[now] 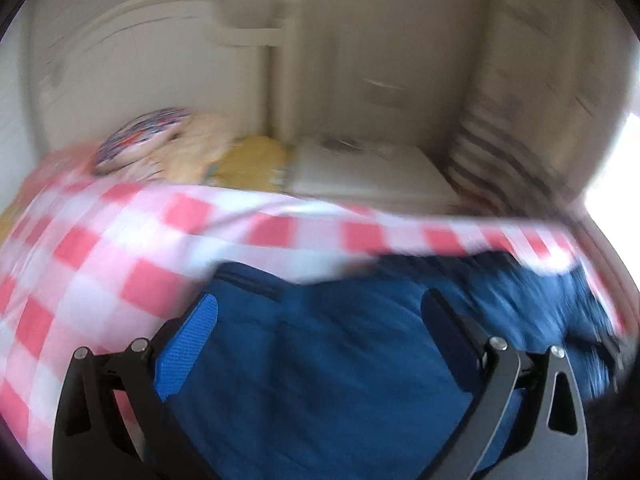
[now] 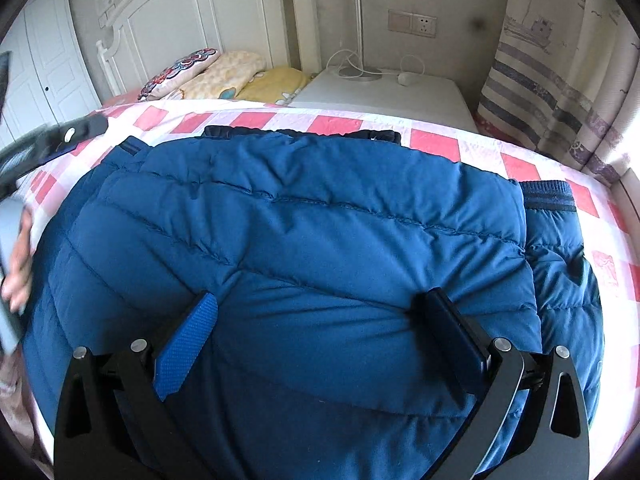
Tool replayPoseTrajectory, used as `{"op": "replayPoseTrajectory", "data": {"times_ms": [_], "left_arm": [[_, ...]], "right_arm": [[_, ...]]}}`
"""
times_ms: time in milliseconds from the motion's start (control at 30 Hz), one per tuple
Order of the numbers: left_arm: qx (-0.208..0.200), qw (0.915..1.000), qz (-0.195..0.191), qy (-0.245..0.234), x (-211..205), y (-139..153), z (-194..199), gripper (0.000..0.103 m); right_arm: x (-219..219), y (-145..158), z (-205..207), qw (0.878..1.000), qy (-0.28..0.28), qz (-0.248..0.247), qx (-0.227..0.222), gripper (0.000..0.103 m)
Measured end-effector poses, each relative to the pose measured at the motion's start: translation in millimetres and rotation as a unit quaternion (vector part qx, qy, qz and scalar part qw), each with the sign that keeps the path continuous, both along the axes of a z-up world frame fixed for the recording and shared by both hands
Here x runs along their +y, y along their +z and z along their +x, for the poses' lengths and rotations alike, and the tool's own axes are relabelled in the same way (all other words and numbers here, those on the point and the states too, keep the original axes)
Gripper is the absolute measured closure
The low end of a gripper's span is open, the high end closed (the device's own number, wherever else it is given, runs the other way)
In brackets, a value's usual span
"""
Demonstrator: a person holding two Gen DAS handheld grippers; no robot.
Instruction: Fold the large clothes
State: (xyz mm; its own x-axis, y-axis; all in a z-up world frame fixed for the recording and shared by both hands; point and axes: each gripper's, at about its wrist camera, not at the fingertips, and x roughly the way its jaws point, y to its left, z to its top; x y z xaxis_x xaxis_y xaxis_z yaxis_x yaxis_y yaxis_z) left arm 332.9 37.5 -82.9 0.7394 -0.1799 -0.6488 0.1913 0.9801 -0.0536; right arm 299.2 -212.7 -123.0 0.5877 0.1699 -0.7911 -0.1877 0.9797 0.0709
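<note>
Blue puffer jacket (image 2: 304, 216) lies spread on the bed, on a pink-and-white checked sheet (image 2: 436, 138), folded over itself with a ribbed cuff (image 2: 548, 196) poking out on the right. Right gripper (image 2: 320, 312) sits low over the jacket, jaws wide apart, nothing pinched; fabric bulges between the fingers. Left gripper (image 1: 320, 304) also spread wide, above the jacket's (image 1: 320, 344) edge near the sheet (image 1: 120, 240); that view is motion-blurred. In the right view the left gripper (image 2: 60, 140) shows at far left with the person's hand (image 2: 18, 268). Pillows (image 2: 208, 70) by the headboard (image 2: 192, 12), white nightstand (image 2: 400, 96), striped curtain (image 2: 540, 100) on the right.
</note>
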Motion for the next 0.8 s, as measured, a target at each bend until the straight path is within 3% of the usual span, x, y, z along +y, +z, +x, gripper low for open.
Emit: {"op": "replayPoseTrajectory", "data": {"times_ms": [67, 133, 233, 800], "left_arm": [[0.023, 0.9965, 0.065, -0.048, -30.9, -25.1, -7.1, 0.002], [0.061, 0.9915, 0.1, -0.055, -41.5, -51.5, -1.2, 0.002], [0.075, 0.9928, 0.074, -0.056, -34.0, -53.9, 3.4, 0.002], [0.07, 0.9937, 0.069, -0.054, -34.4, -60.6, 7.4, 0.002]], "right_arm": [[0.6, 0.3, -1.3, 1.0, -0.001, -0.001, -0.002, 0.004], [0.8, 0.9, -2.7, 1.0, -0.001, 0.0, -0.005, 0.004], [1.4, 0.9, -3.2, 1.0, -0.003, -0.005, -0.007, 0.004], [-3.5, -1.1, -0.7, 1.0, -0.004, 0.026, -0.003, 0.004]]}}
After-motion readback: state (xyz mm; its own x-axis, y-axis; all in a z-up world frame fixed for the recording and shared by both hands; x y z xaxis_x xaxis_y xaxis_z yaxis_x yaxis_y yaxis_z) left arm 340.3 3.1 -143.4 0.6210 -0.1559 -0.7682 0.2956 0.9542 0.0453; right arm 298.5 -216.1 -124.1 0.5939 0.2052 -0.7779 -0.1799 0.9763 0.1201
